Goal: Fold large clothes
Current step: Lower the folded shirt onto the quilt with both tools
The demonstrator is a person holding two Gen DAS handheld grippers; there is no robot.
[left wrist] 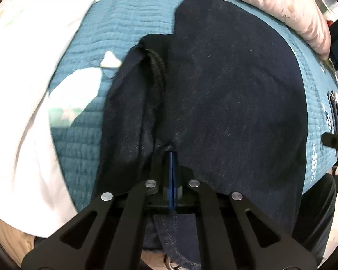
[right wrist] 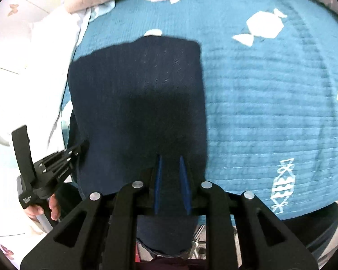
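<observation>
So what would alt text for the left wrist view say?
A shut gripper pinches a dark navy garment spread over a teal quilt. White bedding lies at left, a pink pillow at the top.

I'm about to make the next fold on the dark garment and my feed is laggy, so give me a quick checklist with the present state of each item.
1. Left tongs shut on the dark garment: ok, blue pads together, cloth puckered at the tips.
2. Right tongs gripping the garment: cannot tell, pads stand apart over the cloth.
3. Garment lying flat on the teal quilt: not ok, its left side is bunched in the left wrist view.
4. Far edge of the garment in view: ok, seen from the right wrist.
5. White cloth clear of the garment: ok, it lies beside it.
6. Pink pillow out of the way: ok, beyond the garment.
</observation>
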